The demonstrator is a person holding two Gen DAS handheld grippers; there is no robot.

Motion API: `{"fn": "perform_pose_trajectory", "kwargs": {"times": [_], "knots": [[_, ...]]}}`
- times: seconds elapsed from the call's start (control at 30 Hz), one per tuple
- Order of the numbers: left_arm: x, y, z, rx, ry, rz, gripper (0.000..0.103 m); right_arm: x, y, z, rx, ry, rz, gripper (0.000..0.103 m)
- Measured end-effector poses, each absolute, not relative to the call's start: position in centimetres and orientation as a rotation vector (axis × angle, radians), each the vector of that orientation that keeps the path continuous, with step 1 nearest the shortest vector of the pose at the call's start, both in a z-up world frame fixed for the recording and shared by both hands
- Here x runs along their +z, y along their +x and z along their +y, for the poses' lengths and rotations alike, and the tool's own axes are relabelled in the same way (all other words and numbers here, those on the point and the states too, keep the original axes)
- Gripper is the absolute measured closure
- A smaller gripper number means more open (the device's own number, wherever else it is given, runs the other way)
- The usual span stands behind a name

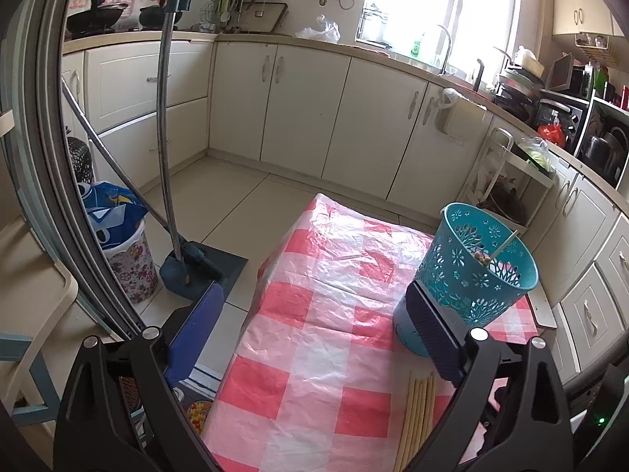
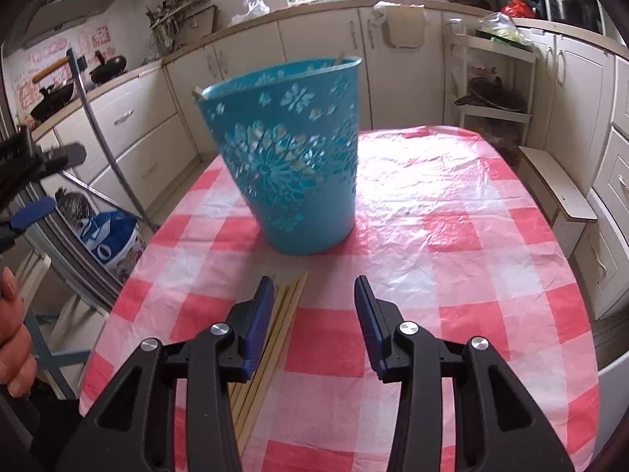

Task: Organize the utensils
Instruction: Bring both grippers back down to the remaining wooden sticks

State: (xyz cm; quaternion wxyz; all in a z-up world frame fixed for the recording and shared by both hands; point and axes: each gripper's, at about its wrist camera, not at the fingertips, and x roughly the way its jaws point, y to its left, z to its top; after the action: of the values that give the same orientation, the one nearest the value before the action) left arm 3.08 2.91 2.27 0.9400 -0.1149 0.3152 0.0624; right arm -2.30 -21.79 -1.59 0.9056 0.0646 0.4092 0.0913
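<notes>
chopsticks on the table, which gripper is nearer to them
Right. The right gripper hangs open just above the chopsticks, its left finger over them. The left gripper is open, off toward the table's left edge.

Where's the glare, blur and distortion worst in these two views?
Left wrist: window blown out, sheen on the pink-and-white checked plastic tablecloth, cabinets bowed by the fisheye. Right wrist: glare across the tablecloth behind the teal perforated plastic basket; left claw at frame edge motion-blurred.
</notes>
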Motion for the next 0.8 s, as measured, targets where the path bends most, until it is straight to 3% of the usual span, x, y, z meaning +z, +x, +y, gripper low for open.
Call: {"fn": "perform_pose_trajectory", "kwargs": {"times": [0.17, 0.3, 0.8], "knots": [[1.5, 3.3, 2.6, 0.11, -0.198, 0.681, 0.009, -3.6, -2.0, -20.2, 0.238, 0.064, 0.94, 0.061], [0.3, 3.8, 2.0, 0.087, -0.16, 0.748, 0.008, -4.7, -1.9, -19.4, 0.262, 0.022, 0.99, 0.07], [-4.0, 4.9, -1.3, 0.007, -0.035, 0.931, 0.008, -5.1, -1.6, -20.5, 0.278, 0.069, 1.015, 0.076]]}}
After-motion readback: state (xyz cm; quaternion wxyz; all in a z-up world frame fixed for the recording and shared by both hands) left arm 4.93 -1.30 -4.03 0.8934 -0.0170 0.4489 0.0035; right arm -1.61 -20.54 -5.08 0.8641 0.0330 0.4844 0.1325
